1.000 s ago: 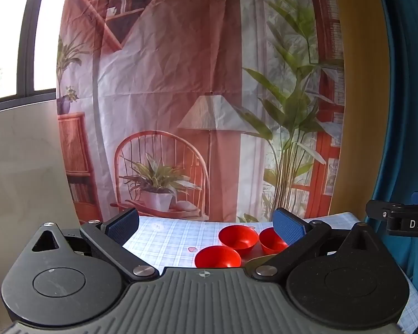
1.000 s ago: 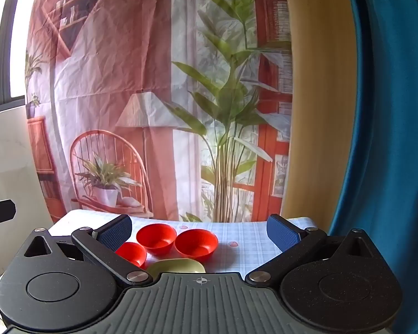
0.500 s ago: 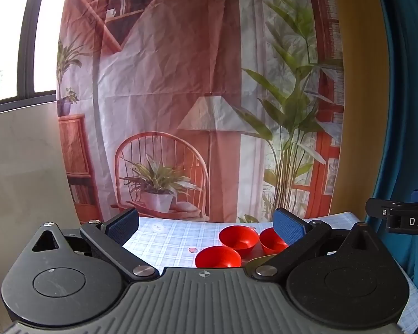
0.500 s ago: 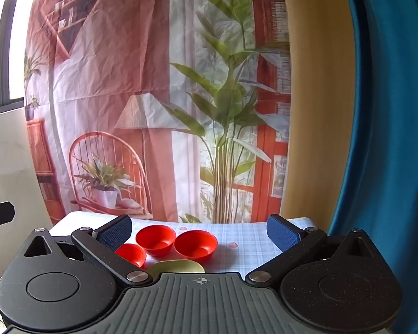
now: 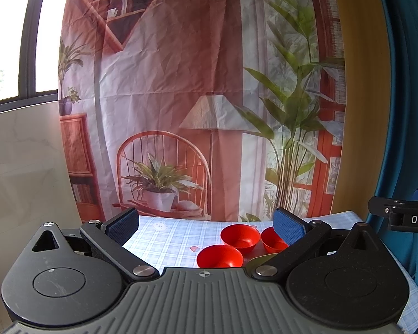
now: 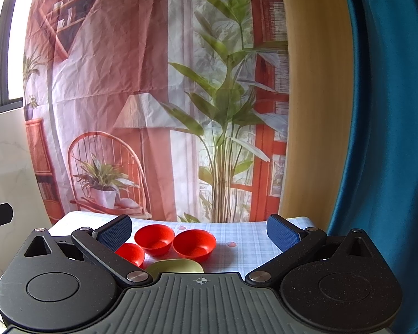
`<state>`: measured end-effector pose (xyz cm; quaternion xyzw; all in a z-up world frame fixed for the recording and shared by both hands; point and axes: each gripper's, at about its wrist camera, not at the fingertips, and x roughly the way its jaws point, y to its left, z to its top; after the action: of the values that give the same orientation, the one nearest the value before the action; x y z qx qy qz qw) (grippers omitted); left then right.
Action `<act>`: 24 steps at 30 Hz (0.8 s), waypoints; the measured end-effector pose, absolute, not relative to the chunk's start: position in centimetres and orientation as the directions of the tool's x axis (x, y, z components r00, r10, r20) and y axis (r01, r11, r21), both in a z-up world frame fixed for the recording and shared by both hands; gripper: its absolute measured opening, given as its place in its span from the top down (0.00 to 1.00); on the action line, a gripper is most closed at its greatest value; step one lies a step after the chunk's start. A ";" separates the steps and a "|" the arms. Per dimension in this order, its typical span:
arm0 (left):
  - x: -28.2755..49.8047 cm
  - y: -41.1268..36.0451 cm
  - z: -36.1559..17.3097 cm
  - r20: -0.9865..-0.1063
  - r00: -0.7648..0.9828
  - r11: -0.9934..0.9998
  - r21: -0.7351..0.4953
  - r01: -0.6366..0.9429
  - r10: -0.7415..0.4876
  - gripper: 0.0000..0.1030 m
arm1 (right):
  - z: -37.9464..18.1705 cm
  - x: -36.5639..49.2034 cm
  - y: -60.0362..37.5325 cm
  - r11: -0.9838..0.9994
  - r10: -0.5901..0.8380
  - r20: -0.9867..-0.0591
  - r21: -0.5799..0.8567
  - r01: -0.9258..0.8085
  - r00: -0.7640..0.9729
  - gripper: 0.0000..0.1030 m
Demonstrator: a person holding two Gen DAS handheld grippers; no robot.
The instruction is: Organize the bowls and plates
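Note:
Three red bowls sit close together on the checked tablecloth: a near bowl (image 5: 219, 256), a middle bowl (image 5: 240, 238) and a third bowl (image 5: 273, 240) partly behind my left gripper's right finger. In the right wrist view they are the small bowl (image 6: 131, 253), the middle bowl (image 6: 154, 238) and the larger bowl (image 6: 194, 243). A green plate (image 6: 175, 266) lies just in front of them, its edge (image 5: 260, 258) barely showing in the left view. My left gripper (image 5: 206, 224) and right gripper (image 6: 199, 229) both hang open and empty, short of the dishes.
The table (image 6: 248, 236) has a blue-white checked cloth. A printed backdrop (image 5: 181, 97) hangs right behind its far edge. A teal curtain (image 6: 381, 139) is on the right. The other gripper's body (image 5: 401, 217) shows at the right of the left view.
Almost nothing differs; the views shift very slightly and both grippers stay open in place.

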<state>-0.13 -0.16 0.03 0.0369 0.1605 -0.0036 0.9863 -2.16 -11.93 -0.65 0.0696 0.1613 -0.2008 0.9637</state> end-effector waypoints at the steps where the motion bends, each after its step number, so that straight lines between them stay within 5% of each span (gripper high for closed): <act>1: -0.1 -0.2 0.0 -0.317 0.948 0.997 0.072 0.019 0.004 0.00 | -0.6 -2.1 -12.1 0.909 -0.365 -0.338 0.069 0.410 0.867 0.00; 24: -0.2 0.0 -0.1 -0.318 0.948 0.998 0.067 0.020 0.003 0.00 | -0.6 -2.1 -12.3 0.909 -0.365 -0.338 0.071 0.411 0.867 0.00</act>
<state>-0.20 -0.01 -0.14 0.0348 0.1610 -0.0042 0.9863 -2.11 -12.27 -0.59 0.0706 0.1604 -0.2014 0.9637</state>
